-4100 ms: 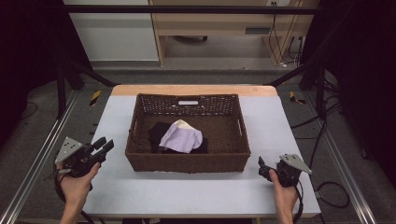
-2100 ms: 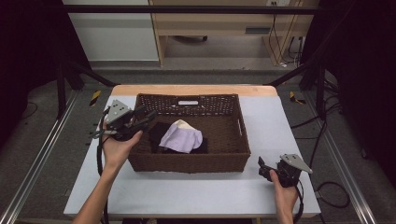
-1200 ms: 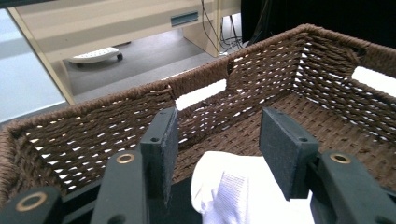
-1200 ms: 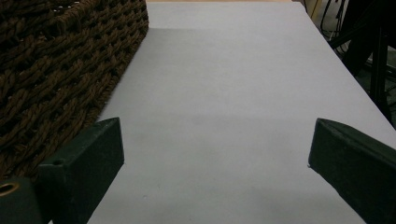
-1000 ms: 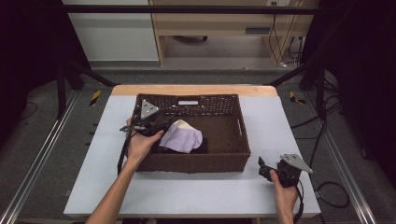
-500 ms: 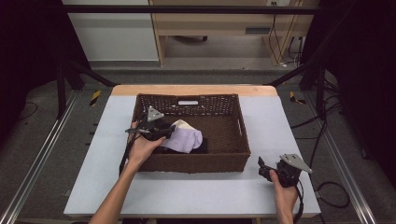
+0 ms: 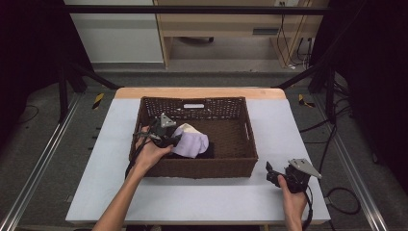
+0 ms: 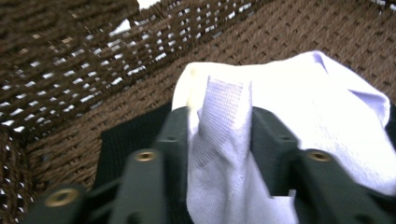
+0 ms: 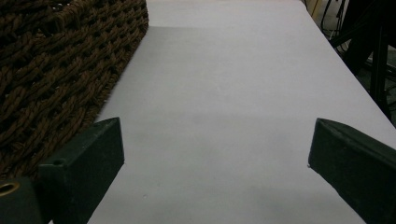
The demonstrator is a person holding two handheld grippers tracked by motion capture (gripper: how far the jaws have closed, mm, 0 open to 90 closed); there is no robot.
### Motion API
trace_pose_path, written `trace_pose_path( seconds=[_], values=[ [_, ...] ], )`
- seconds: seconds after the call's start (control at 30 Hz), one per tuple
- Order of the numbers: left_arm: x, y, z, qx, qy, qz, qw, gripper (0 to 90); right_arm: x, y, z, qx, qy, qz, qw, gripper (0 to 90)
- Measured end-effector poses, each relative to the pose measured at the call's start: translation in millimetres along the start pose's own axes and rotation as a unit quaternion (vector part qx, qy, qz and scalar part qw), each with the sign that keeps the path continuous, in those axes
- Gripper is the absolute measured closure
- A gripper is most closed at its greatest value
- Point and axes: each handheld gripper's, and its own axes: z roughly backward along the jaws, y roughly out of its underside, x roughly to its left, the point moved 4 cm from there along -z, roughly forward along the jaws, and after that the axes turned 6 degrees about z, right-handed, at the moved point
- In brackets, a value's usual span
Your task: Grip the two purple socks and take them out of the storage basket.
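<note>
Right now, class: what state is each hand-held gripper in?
Left hand-held gripper: jaws just closing, pinching the lilac cloth in the basket.
Right hand-held gripper: open, holding nothing.

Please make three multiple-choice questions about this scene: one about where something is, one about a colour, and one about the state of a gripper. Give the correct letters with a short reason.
1. Where does the lilac garment lie?
A. inside the wicker basket
B. on the white table beside the basket
C. on the floor

2. What colour is the cloth lying under the lilac one?
A. red
B. black
C. green

3. How are the fingers of the right gripper?
A. closed on a cloth
B. closed on the basket rim
C. open, with nothing between them

Answers:
1 A: the high view shows the garment within the basket walls.
2 B: black cloth shows beneath the lilac one in the left gripper view.
3 C: the right gripper view shows its fingers wide apart over bare table.
</note>
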Motion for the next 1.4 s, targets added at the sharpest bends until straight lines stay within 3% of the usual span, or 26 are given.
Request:
trace_pose_path(
  seconds=[0.2,0.33,0.47,0.53,0.6,0.7,0.8,0.87,0.97,1.03,1.07,1.13,1.17,1.2,1.27,1.33,1.37,1.4],
  values=[
    [1.0,1.1,-1.8,0.019,0.014,0.007,0.9997,80.8,-0.1,0.1,0.0,0.001,0.000,0.000,1.0000,4.0],
    [1.3,0.7,-1.0,0.014,0.019,0.015,0.9996,83.3,-0.1,0.0,0.0,0.001,0.000,0.000,1.0000,4.0],
    [4.0,-3.1,4.3,-0.013,0.029,0.030,0.9991,84.1,-0.2,0.0,-0.1,0.001,0.000,-0.001,1.0000,4.0],
    [6.7,-8.1,11.0,-0.046,0.044,0.058,0.9963,84.2,-0.1,-0.1,-0.2,0.000,-0.001,-0.003,1.0000,4.0],
    [7.5,-9.9,13.2,-0.057,0.047,0.063,0.9953,84.3,-0.2,-0.1,-0.3,0.000,-0.001,-0.003,1.0000,4.1],
    [10.2,-15.6,20.4,-0.094,0.051,0.080,0.9911,84.5,-0.7,-0.1,-0.5,0.000,-0.001,-0.002,1.0000,4.1],
    [10.7,-17.8,23.6,-0.109,0.048,0.079,0.9897,84.5,-0.8,-0.1,-0.6,0.000,-0.001,-0.002,1.0000,4.1],
    [11.6,-21.9,30.0,-0.134,0.046,0.080,0.9867,84.6,-0.9,0.0,-0.4,0.000,-0.002,-0.003,1.0000,4.1],
    [12.1,-24.6,34.4,-0.144,0.046,0.081,0.9852,84.6,-0.9,0.0,-0.4,0.000,-0.002,-0.004,1.0000,4.1],
    [10.8,-31.4,44.1,-0.164,0.049,0.080,0.9820,84.6,-0.9,-0.1,-0.4,0.000,-0.002,-0.003,1.0000,4.1],
    [10.8,-31.4,44.1,-0.164,0.049,0.080,0.9820,84.6,-1.0,0.0,-0.4,0.000,-0.002,-0.004,1.0000,4.1],
    [8.0,-37.6,55.0,-0.183,0.057,0.082,0.9780,84.6,-1.0,0.0,-0.1,0.001,-0.001,-0.005,1.0000,4.1],
    [8.0,-37.6,55.0,-0.183,0.057,0.082,0.9780,84.6,-0.9,-0.1,0.0,0.001,-0.002,-0.006,1.0000,4.1],
    [5.5,-40.4,61.5,-0.191,0.063,0.083,0.9760,84.6,-1.1,0.0,0.0,0.001,0.000,-0.005,1.0000,4.1],
    [4.5,-41.1,63.9,-0.194,0.065,0.082,0.9753,84.6,-1.1,-0.1,0.0,0.000,0.000,-0.005,1.0000,4.1],
    [1.8,-42.8,70.6,-0.202,0.069,0.078,0.9738,84.6,-1.0,-0.1,0.1,0.000,0.000,-0.006,1.0000,4.1],
    [-0.4,-44.7,76.4,-0.210,0.075,0.079,0.9717,84.6,-1.1,0.0,0.2,0.000,-0.001,-0.006,1.0000,4.1],
    [-0.4,-44.7,76.4,-0.210,0.075,0.079,0.9717,84.6,-1.1,0.0,0.2,0.000,-0.001,-0.006,1.0000,4.1]
  ],
)
